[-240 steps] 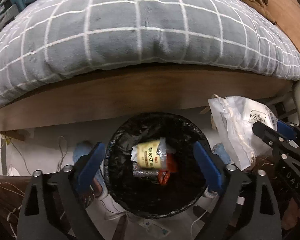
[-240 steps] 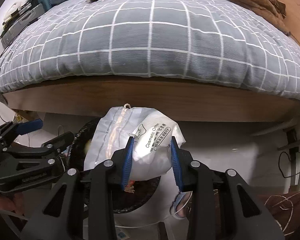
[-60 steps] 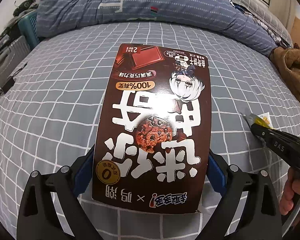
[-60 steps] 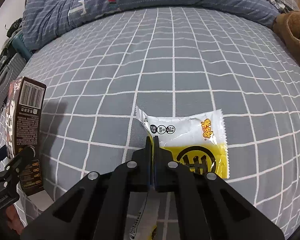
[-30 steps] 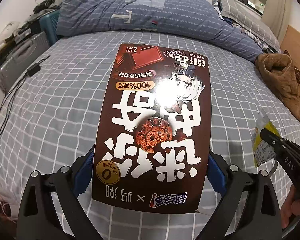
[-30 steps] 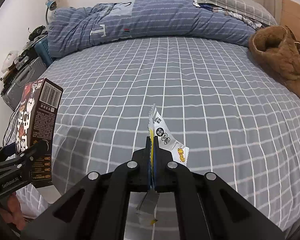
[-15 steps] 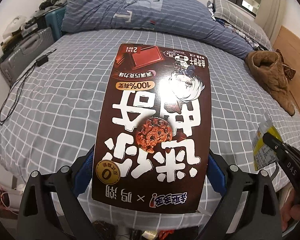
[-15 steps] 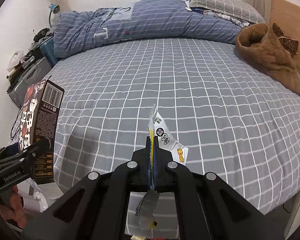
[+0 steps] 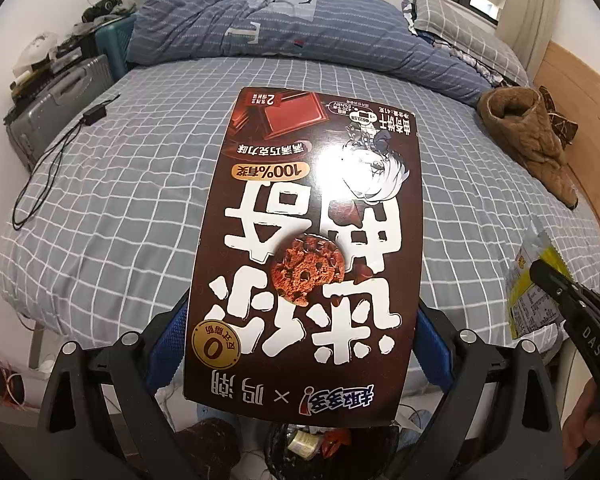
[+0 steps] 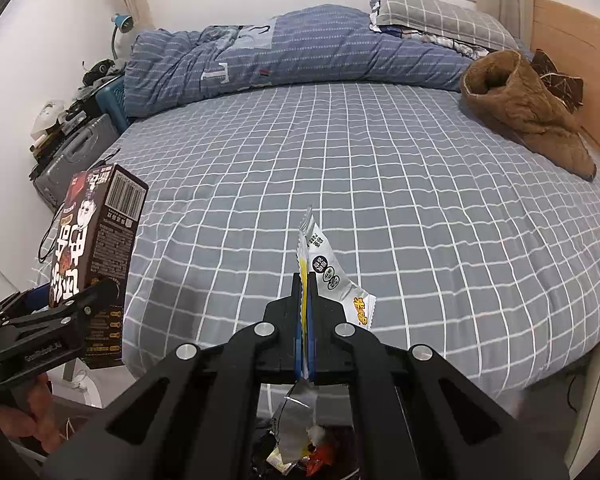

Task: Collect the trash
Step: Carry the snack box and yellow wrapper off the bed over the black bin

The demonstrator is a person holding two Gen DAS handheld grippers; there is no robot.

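Note:
My left gripper (image 9: 300, 344) is shut on a large brown chocolate-biscuit box (image 9: 312, 240), which fills the middle of the left wrist view; the same box (image 10: 96, 264) shows at the left of the right wrist view, held off the bed's edge. My right gripper (image 10: 305, 300) is shut on a white and yellow snack wrapper (image 10: 328, 272), pinched edge-on; the wrapper (image 9: 534, 280) also appears at the right of the left wrist view. Below both grippers, at the bottom of each view, sits a black-lined trash bin (image 9: 320, 444) with wrappers inside.
A bed with a grey checked sheet (image 10: 380, 184) spreads ahead, a blue striped duvet (image 10: 280, 52) at its far side and a brown fleece garment (image 10: 528, 108) at right. A grey suitcase (image 9: 52, 108) and a black cable (image 9: 52, 168) are at the left edge.
Both grippers have drawn back from the bed with their loads, so more of the room shows and the trash bin has come into view at the bottom.

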